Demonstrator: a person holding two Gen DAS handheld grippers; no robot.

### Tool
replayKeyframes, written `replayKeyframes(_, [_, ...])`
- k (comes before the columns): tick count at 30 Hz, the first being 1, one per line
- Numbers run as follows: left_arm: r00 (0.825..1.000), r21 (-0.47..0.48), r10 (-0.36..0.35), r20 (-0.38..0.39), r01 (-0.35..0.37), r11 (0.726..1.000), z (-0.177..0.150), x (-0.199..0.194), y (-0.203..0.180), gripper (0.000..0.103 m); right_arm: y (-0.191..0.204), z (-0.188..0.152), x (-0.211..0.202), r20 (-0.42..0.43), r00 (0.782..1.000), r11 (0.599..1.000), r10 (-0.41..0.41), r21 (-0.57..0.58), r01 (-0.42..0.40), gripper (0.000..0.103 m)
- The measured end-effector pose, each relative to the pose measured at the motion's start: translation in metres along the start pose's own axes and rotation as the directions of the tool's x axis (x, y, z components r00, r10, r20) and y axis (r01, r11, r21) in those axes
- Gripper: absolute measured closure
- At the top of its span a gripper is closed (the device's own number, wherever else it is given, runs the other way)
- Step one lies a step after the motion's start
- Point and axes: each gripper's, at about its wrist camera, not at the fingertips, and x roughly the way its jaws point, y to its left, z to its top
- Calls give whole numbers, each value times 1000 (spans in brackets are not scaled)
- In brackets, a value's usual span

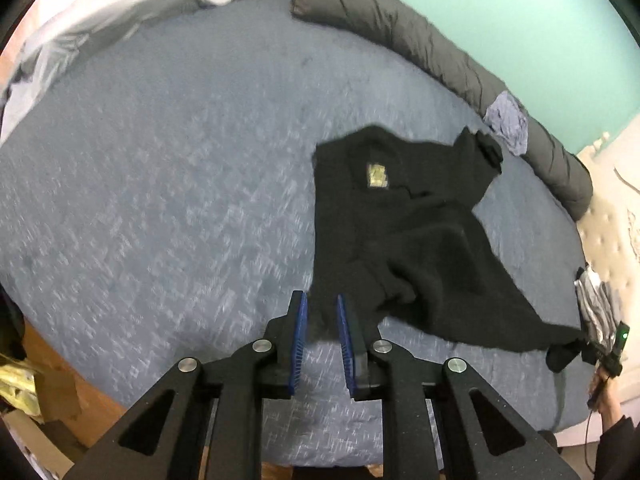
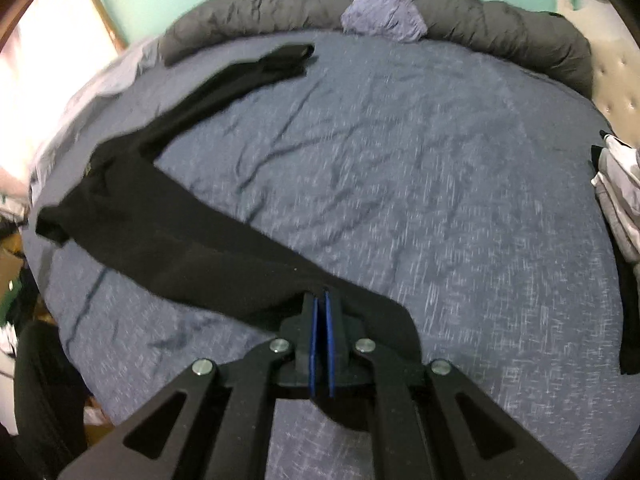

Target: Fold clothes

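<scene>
A black sweater (image 1: pixel 404 232) lies spread on the bed (image 1: pixel 160 184), its hem pinched in the right hand-held gripper (image 2: pixel 322 294), while the left hand-held gripper (image 1: pixel 322 304) stands parted over the other corner, released; next, I judge, comes folding a side inward.

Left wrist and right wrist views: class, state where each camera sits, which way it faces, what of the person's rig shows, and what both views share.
Left wrist: on the left gripper, facing down and forward over the bed at the black sweater; its jaws stand apart over the hem.
Right wrist: on the right gripper, facing down across the bed, jaws shut on the sweater's edge.
Shared: sweater, bed, grey rolled blanket, folded pile.
</scene>
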Motion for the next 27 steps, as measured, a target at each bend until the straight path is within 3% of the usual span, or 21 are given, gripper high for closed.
replayKeyframes(4, [999, 51, -26, 40, 24, 998, 16, 3, -31, 85, -6, 0, -13, 22, 999, 999, 47, 24, -48, 95])
replayKeyframes(10, [993, 150, -86, 84, 72, 986, 37, 31, -100, 84, -29, 16, -48, 125, 988, 988, 90, 110, -104, 89])
replayKeyframes(12, [991, 180, -99, 92, 81, 980, 41, 44, -122, 84, -38, 23, -60, 164, 982, 982, 97, 147, -121, 83])
replayKeyframes(14, [988, 206, -117, 102, 95, 974, 46, 60, -145, 84, -46, 32, -62, 182, 979, 976, 94, 179, -127, 57])
replayKeyframes(22, [979, 191, -167, 114, 143, 971, 47, 132, -201, 83, -51, 78, -2, 164, 982, 945, 96, 295, -142, 47])
replayKeyframes(27, [982, 141, -158, 100, 143, 980, 43, 179, -208, 83, -29, 127, 42, 146, 985, 956, 96, 260, -132, 40])
